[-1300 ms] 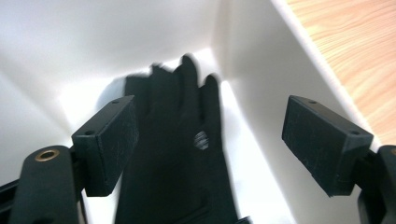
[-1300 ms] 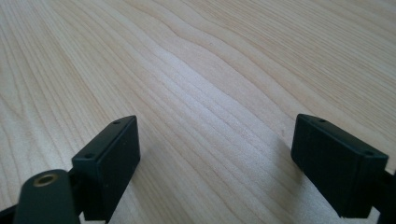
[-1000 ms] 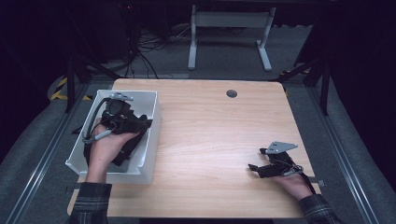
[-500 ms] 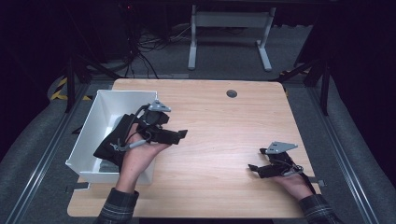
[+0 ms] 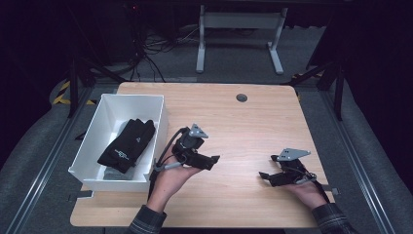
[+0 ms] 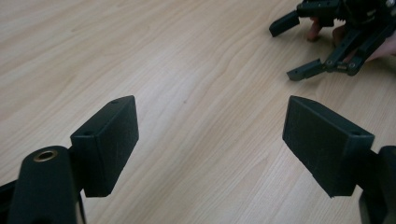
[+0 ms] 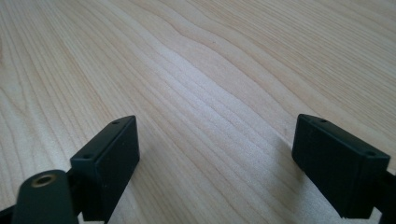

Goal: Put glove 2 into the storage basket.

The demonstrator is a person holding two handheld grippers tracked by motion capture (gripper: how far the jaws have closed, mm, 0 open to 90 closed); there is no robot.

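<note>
Left gripper (image 5: 210, 161) now out over bare wood of table (image 5: 234, 122), right of white bin (image 5: 97, 180); a second ago it was down inside bin. Jaws wide apart, nothing between them. Black glove (image 5: 127, 145) lies in bin, clear of gripper. Right gripper (image 5: 265, 178) unmoved near table's right front, jaws spread, empty, low over wood.

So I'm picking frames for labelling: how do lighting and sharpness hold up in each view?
High view: wooden table evenly lit, surroundings nearly black, black glove low in detail. Left gripper view: near jaws soft, right gripper sharper. Right gripper view: pale glare across the grain, soft jaw shadows.
</note>
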